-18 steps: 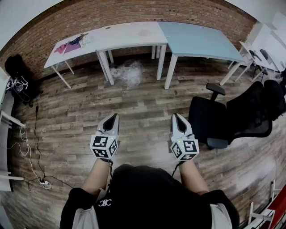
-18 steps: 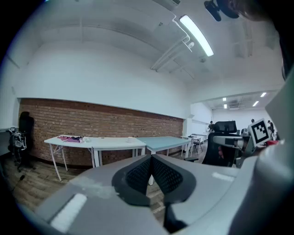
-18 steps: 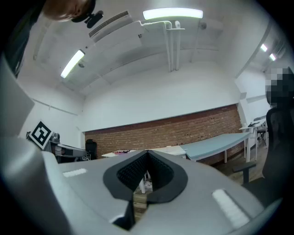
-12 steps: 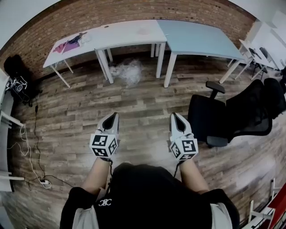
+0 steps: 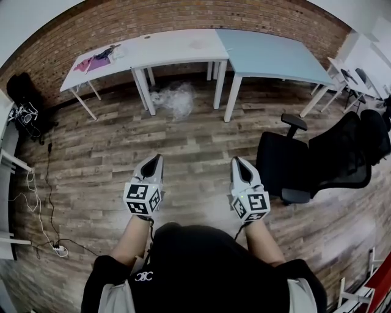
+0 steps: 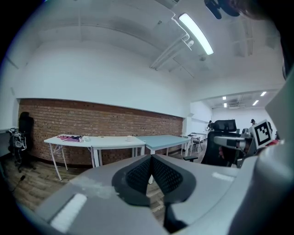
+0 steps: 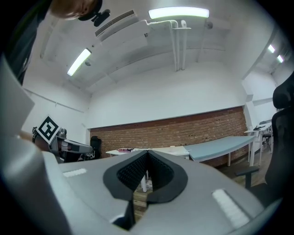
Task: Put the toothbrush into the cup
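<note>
At the far left a black bag (image 5: 21, 88) leans by the brick wall (image 5: 183, 15). Cables (image 5: 36, 195) trail from there across the wood floor (image 5: 183, 137) to a power strip (image 5: 59, 249).

A long white table (image 5: 171, 52) stands against the brick, with a pink cloth (image 5: 91, 62) lying at its left end. A small white thing near its right end may be the cup (image 6: 130, 137), but it is too small to be sure. The toothbrush cannot be made out anywhere. A heap of clear plastic wrap (image 5: 175, 98) lies on the floor under this table.

A pale blue table (image 5: 269, 58) stands end to end with the white one, on its right. Nearer, a black office chair (image 5: 317, 162) stands on the floor, with more chairs behind it at the right edge.

The person holds both grippers out in front over bare floor, well apart from the tables. The left gripper (image 5: 156, 159) has its jaws pressed together with nothing between them. The right gripper (image 5: 238, 161), just beside the chair, is closed the same way, its ribbed pads (image 7: 138, 167) meeting on nothing.
</note>
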